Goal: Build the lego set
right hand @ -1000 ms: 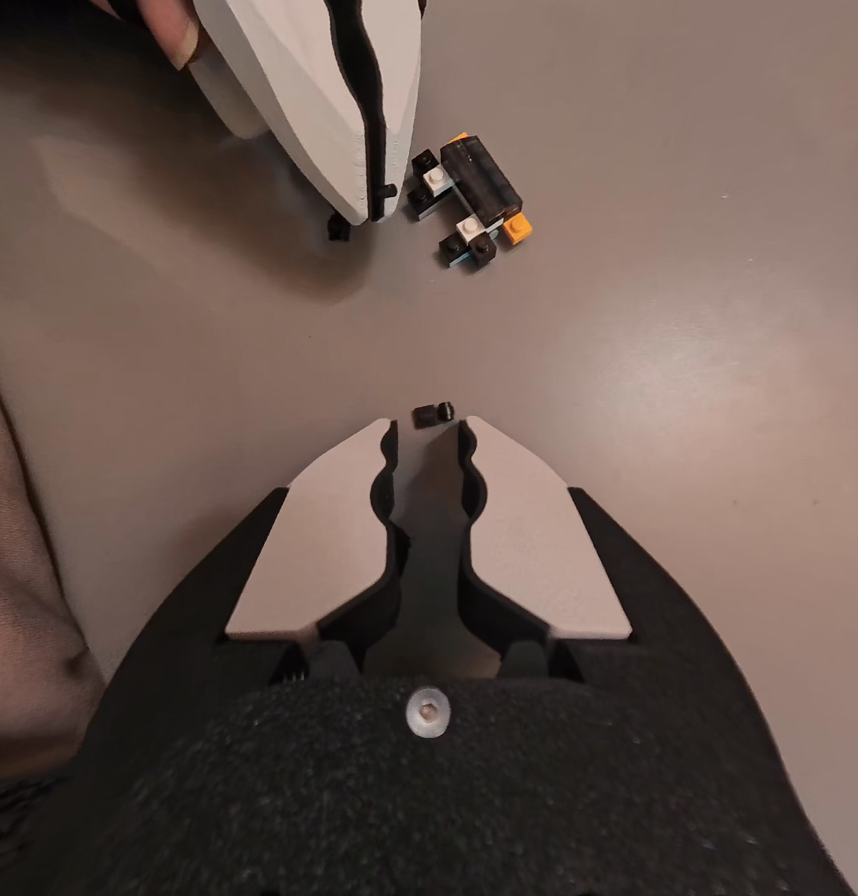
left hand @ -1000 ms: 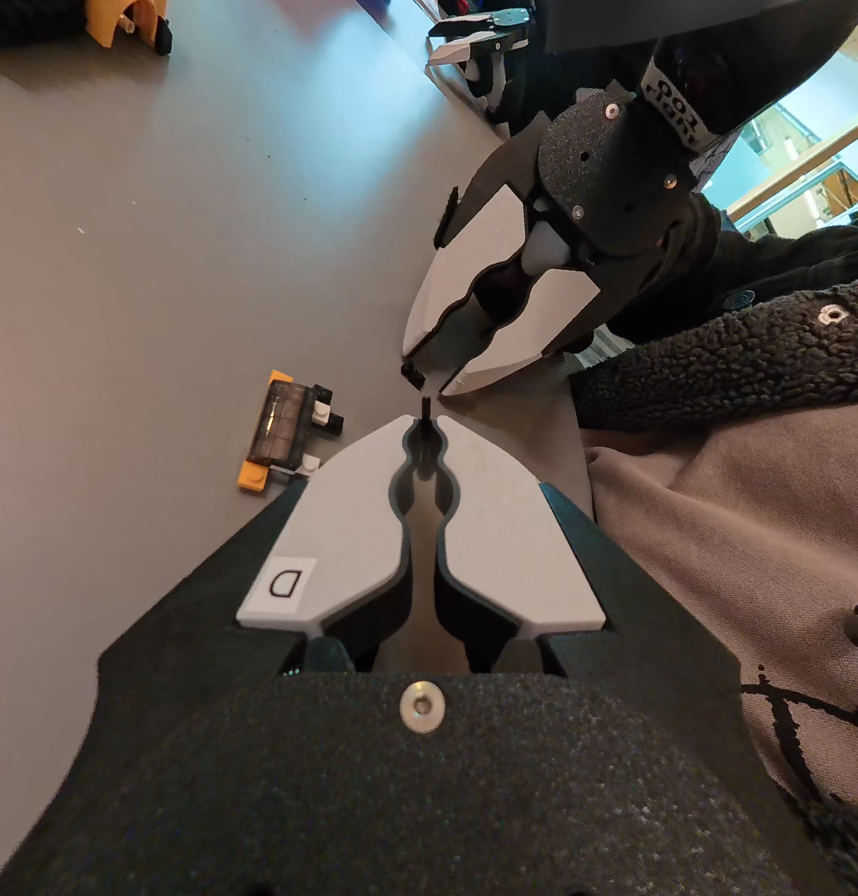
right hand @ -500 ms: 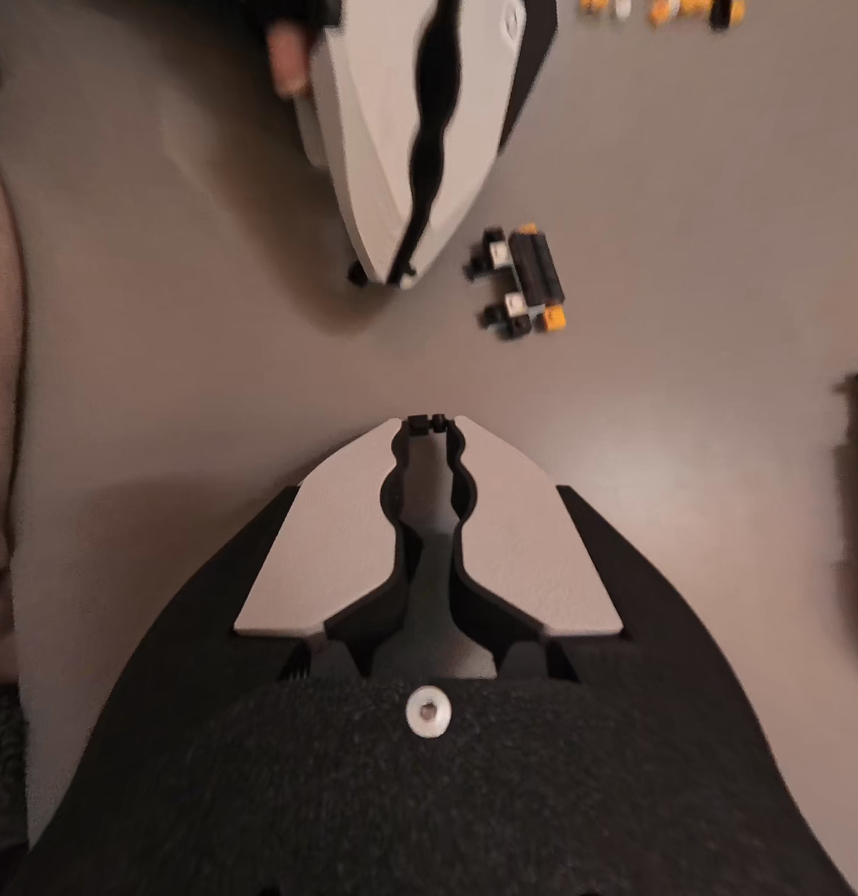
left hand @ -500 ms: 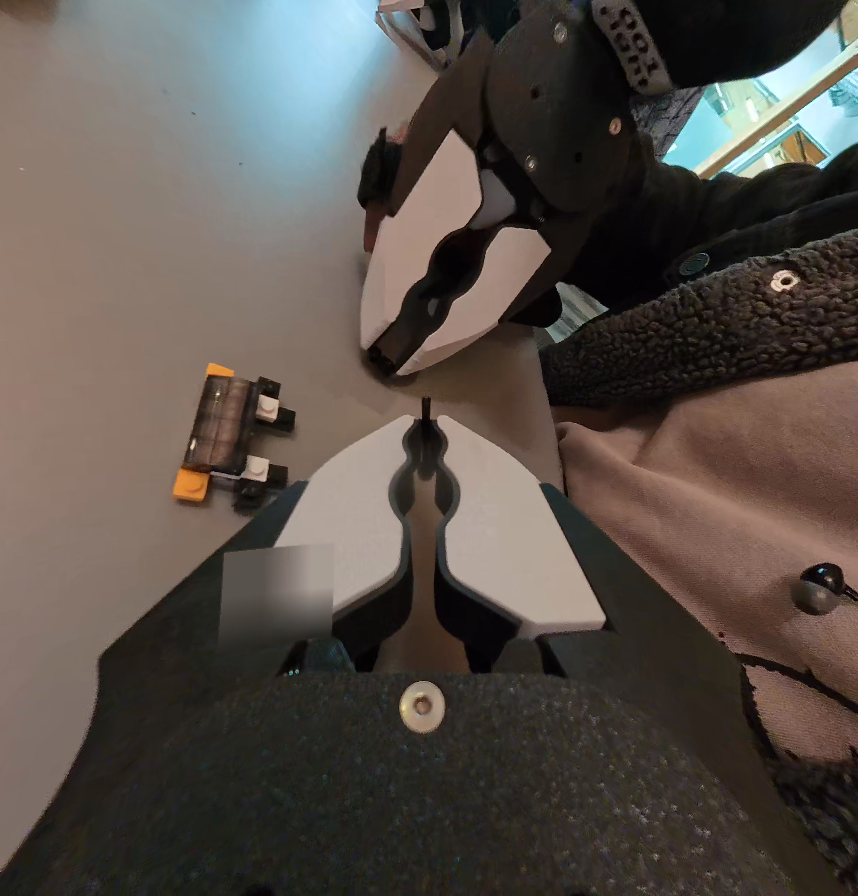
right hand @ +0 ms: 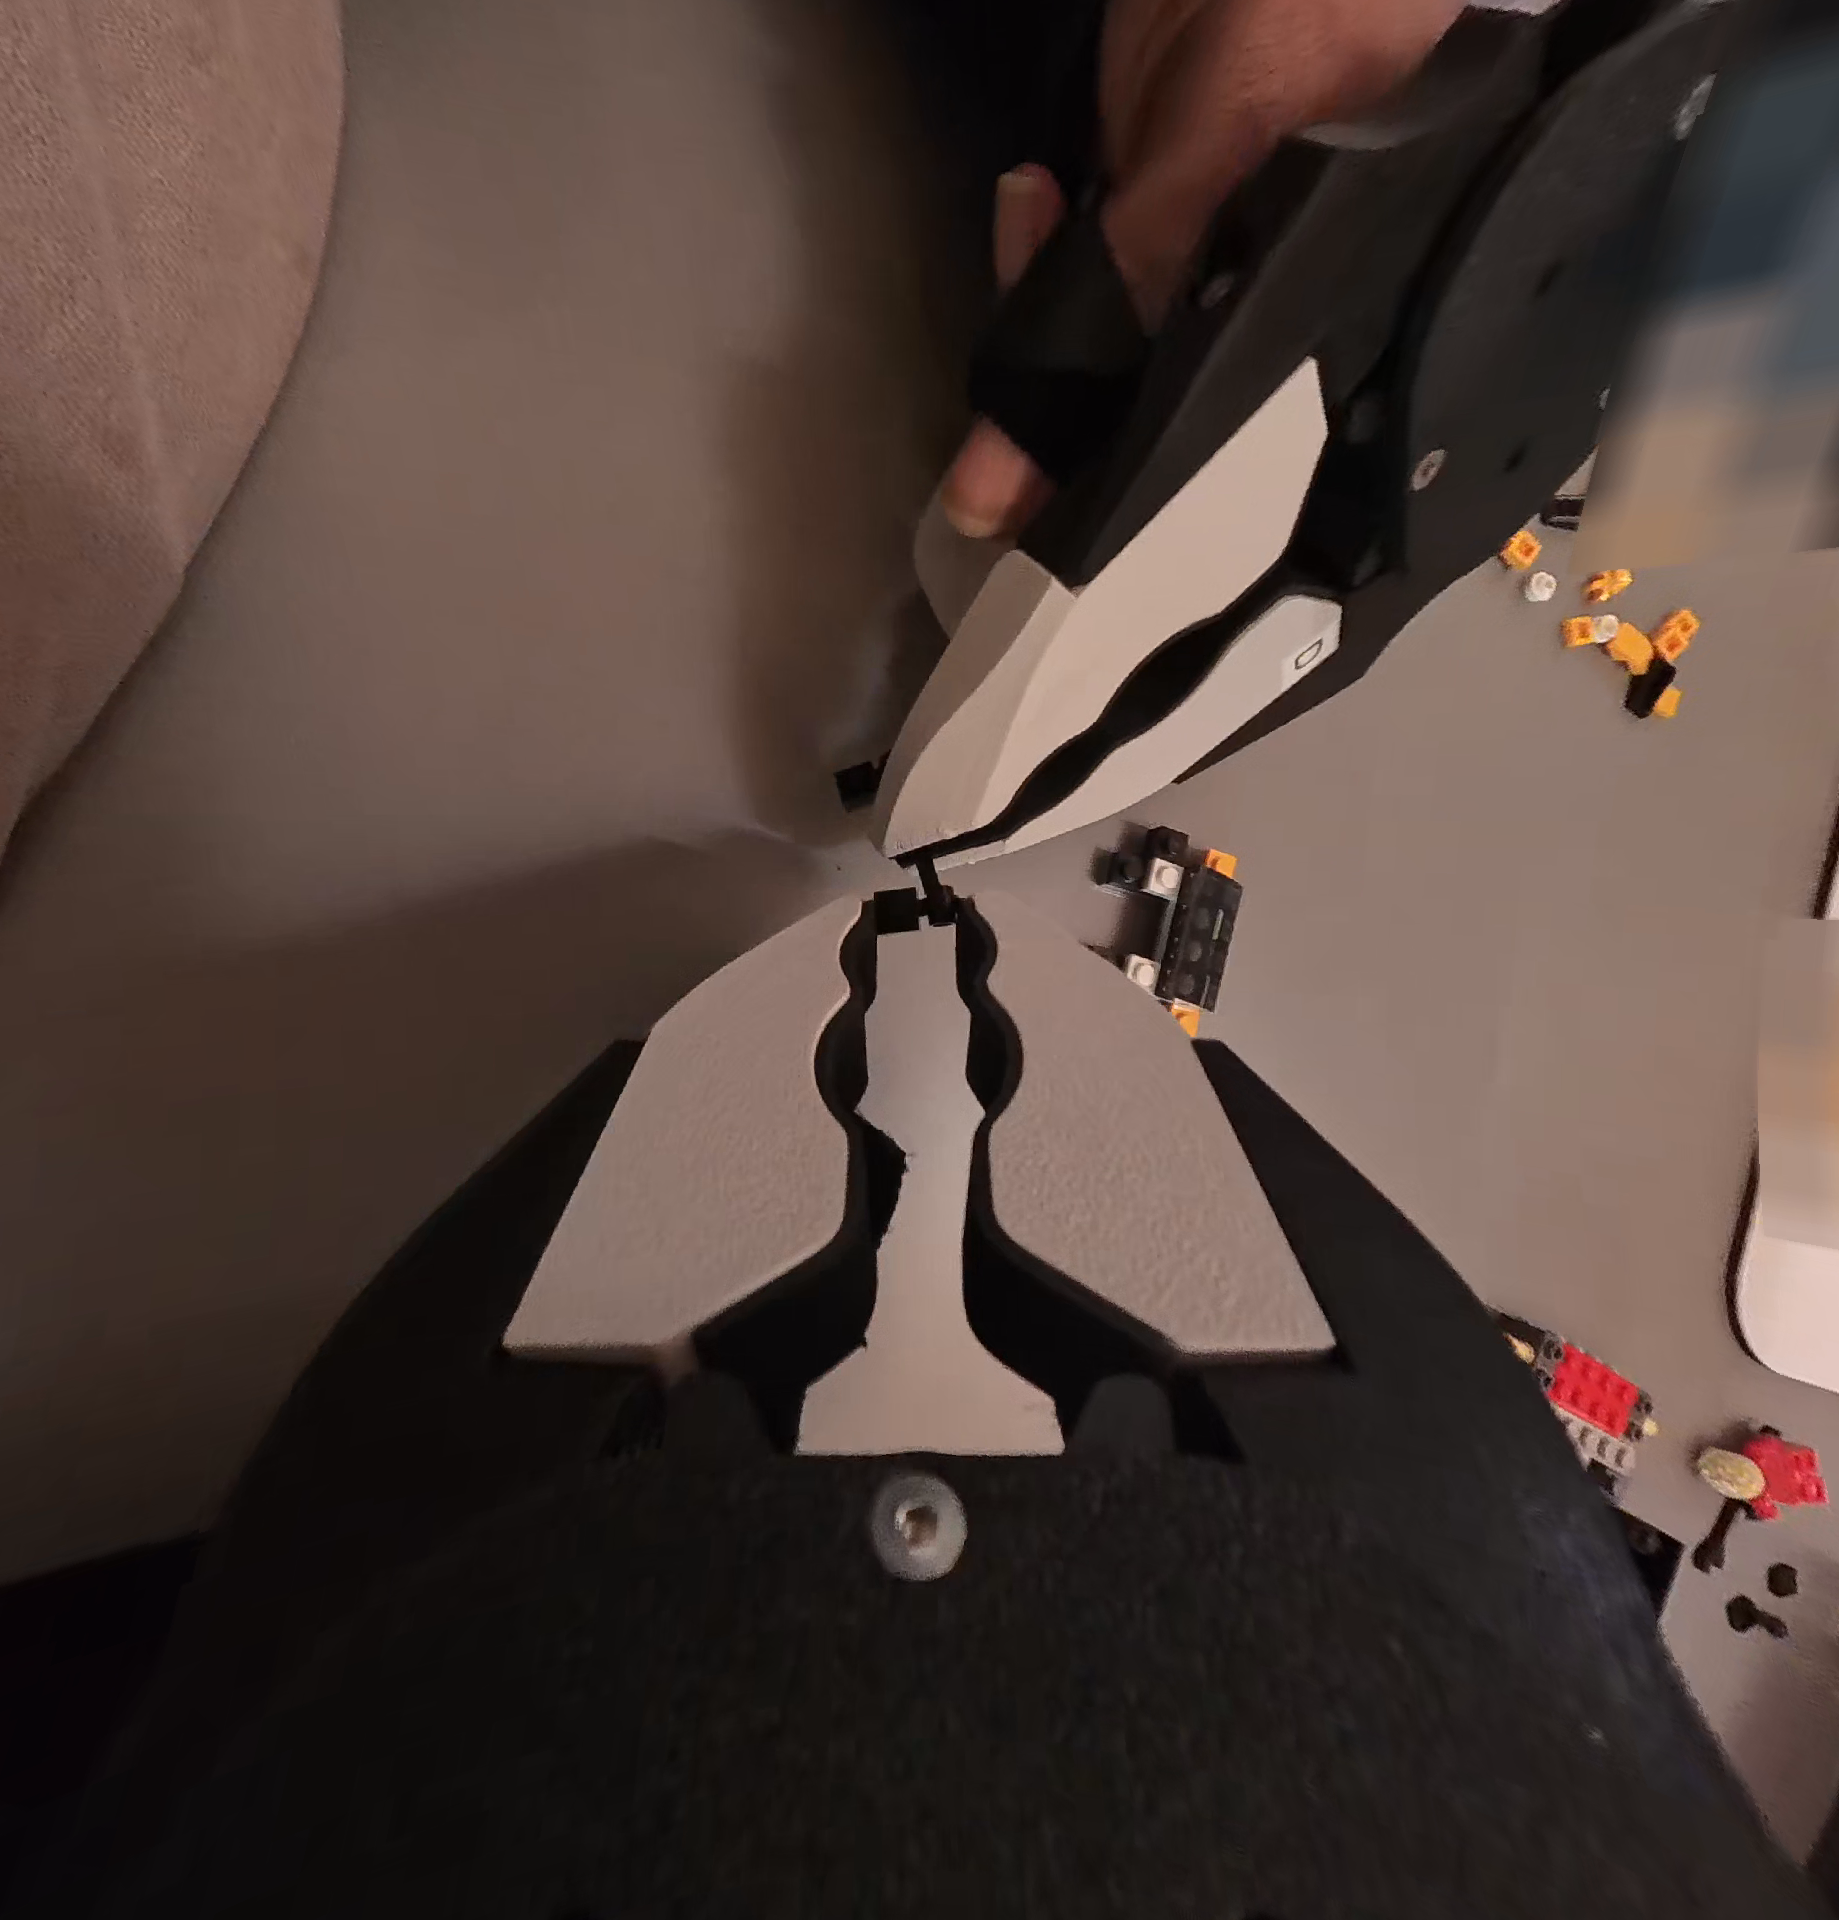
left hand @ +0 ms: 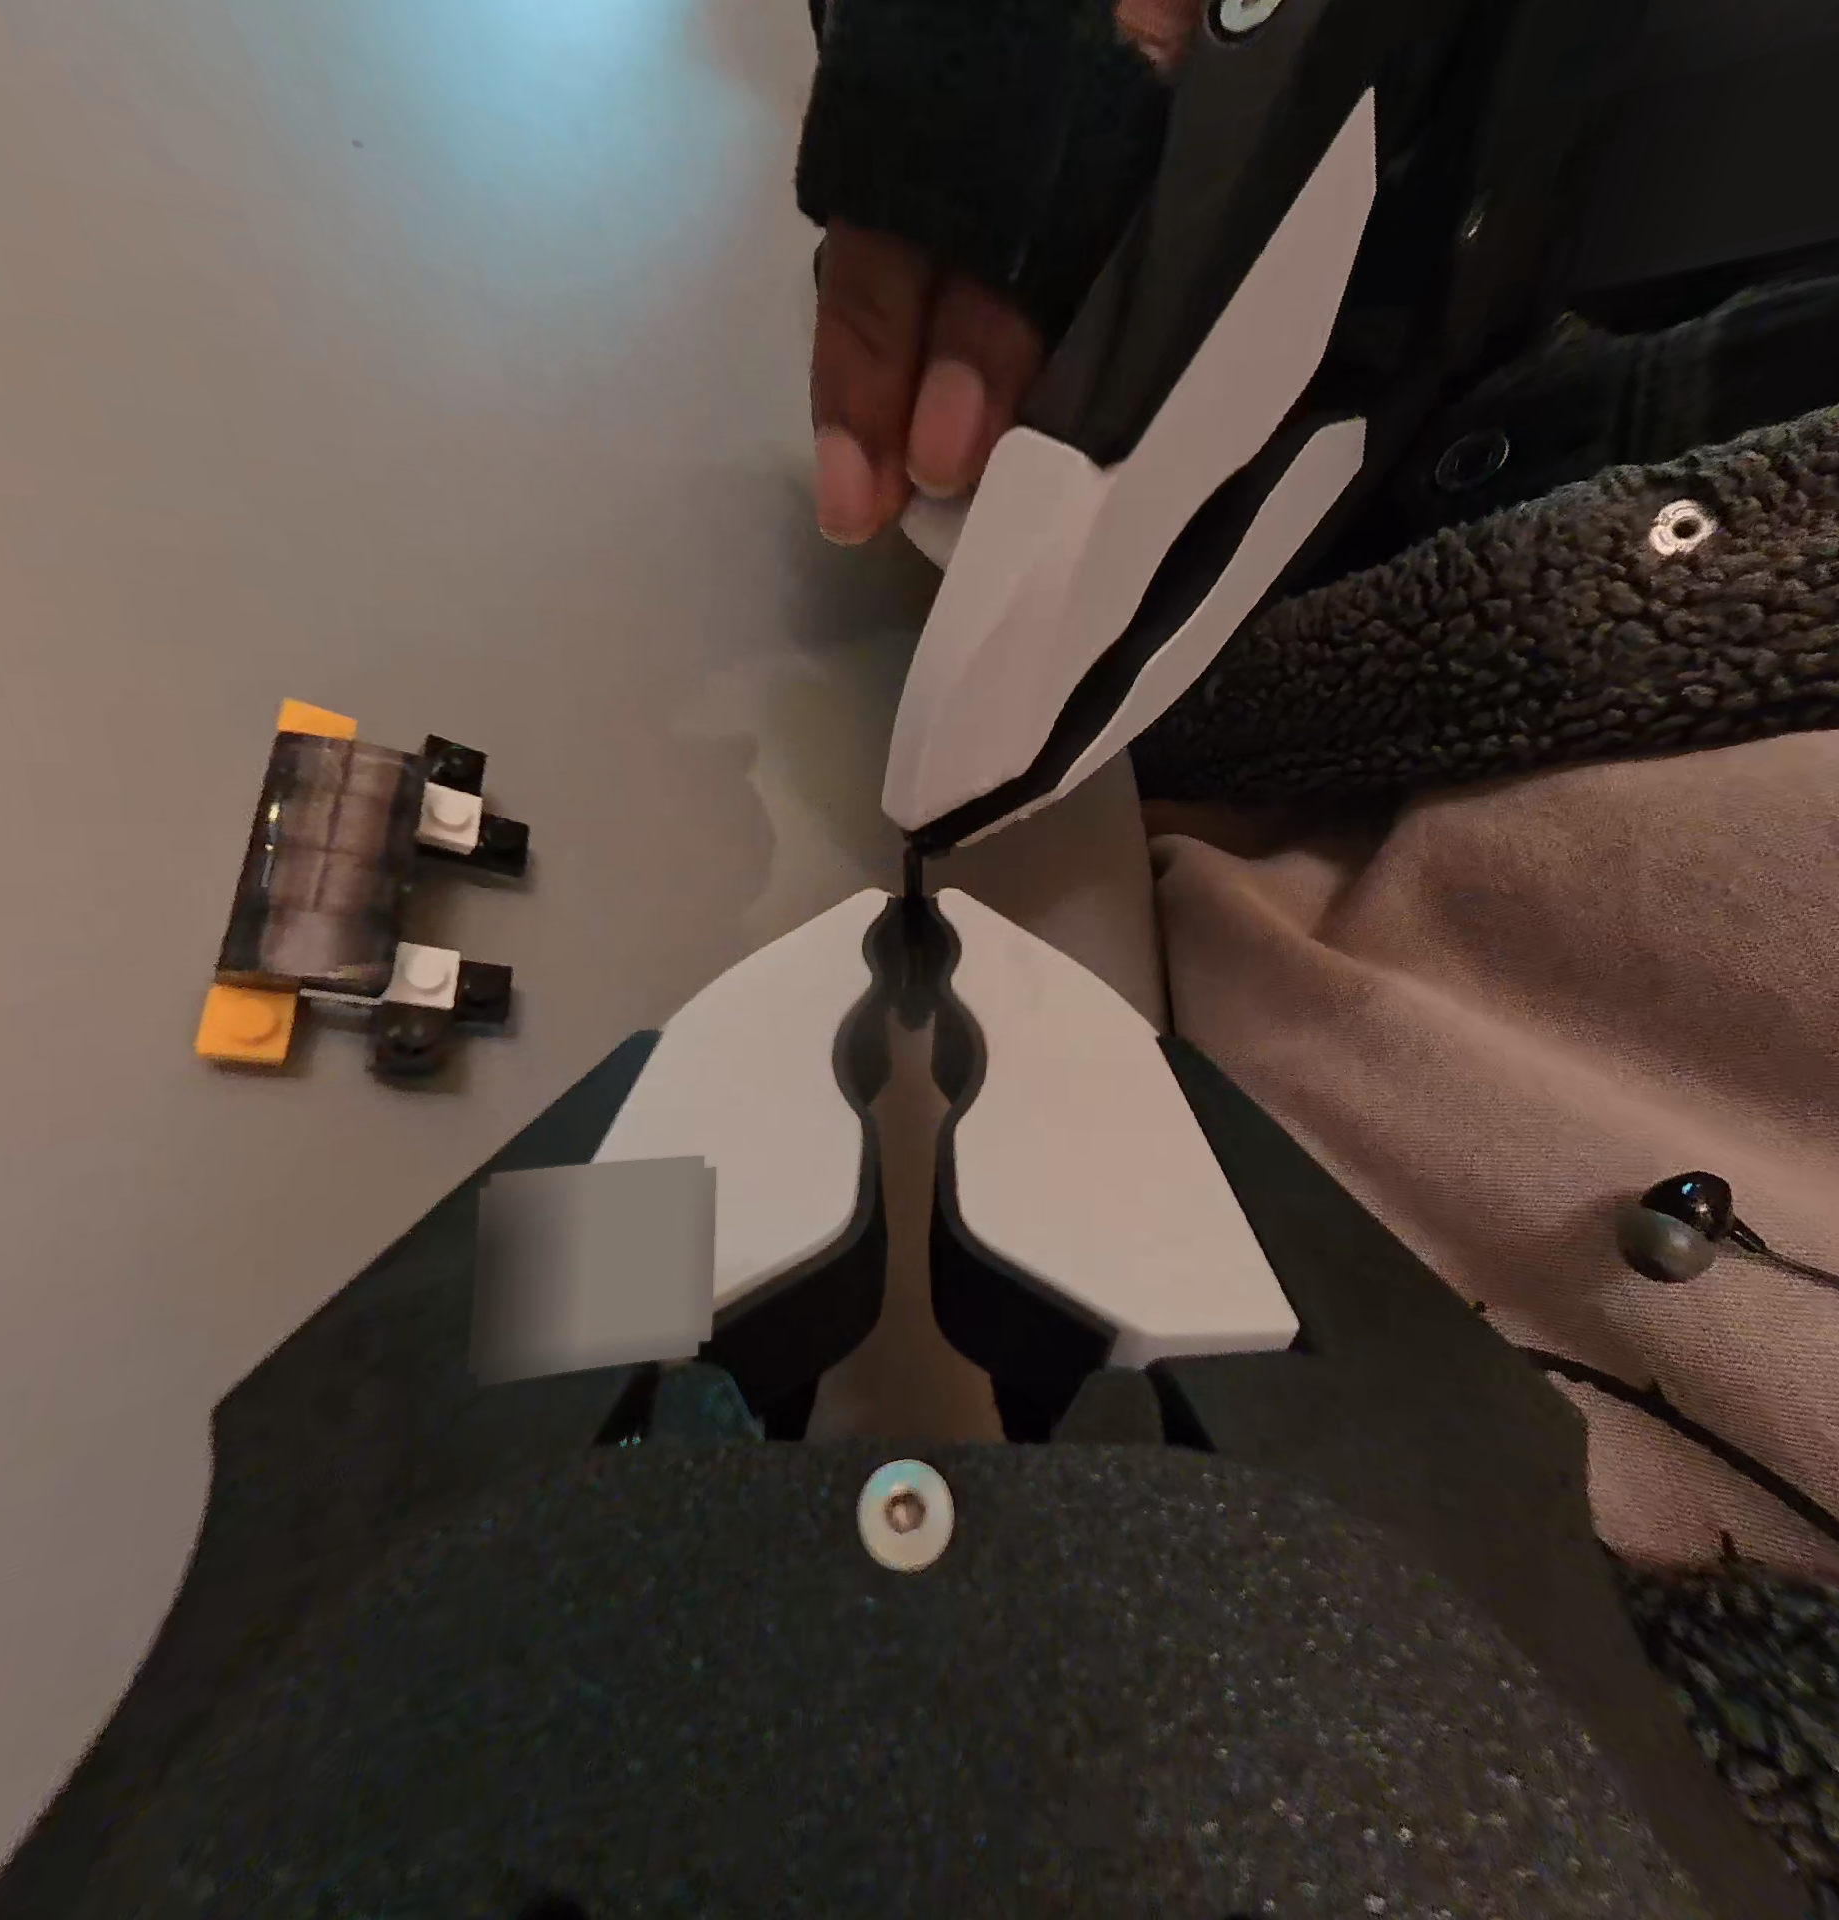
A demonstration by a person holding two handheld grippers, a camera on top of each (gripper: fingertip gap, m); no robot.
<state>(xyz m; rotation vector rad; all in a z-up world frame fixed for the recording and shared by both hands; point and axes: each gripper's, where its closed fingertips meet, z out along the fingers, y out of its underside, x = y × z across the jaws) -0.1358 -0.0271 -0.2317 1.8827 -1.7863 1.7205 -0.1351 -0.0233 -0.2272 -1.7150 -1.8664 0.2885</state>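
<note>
My left gripper is shut on a thin black pin that sticks out past its tips. My right gripper is shut on a small black lego piece. The two grippers meet tip to tip above the grey table, and the pin touches the black piece. The right gripper also shows in the left wrist view, coming in from the upper right. The left gripper shows in the right wrist view. A small black, white and orange lego build lies on the table beside them; it also shows in the right wrist view.
A loose black piece lies on the table behind the left gripper. Loose orange pieces lie at the far right, red and grey pieces at the near right. A white tray stands at the right edge. The person's clothing borders the table.
My right gripper shut on the small black piece that lay on the table, lifted it and brought it up against the pin. My left gripper stayed shut on the pin.
</note>
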